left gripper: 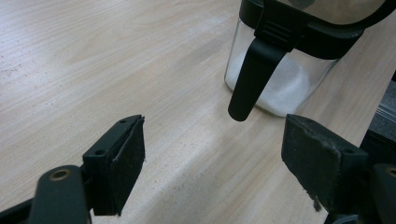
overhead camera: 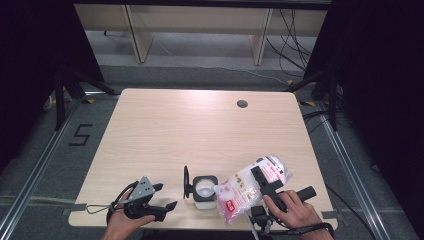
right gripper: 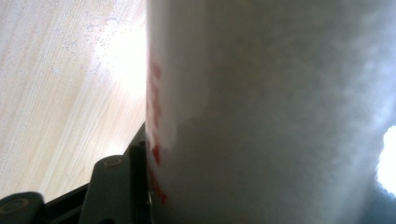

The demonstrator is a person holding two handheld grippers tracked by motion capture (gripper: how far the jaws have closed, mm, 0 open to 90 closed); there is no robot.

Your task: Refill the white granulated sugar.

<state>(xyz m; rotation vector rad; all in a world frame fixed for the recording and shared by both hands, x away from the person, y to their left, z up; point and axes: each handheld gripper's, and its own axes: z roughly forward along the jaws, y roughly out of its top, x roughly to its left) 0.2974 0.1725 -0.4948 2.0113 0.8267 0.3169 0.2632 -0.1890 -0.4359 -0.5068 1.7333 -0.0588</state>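
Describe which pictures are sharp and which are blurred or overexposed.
High view: evenly lit, sharp. Left gripper view: clear glass jar with black lid sharp, soft glare on the light wooden table. Right gripper view: white plastic bag with red print too close, blurred; table glare.

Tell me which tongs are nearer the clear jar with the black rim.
Right. The right tongs grip the white bag, whose corner tips over the jar. The left tongs stand open, apart from the jar, on its left.
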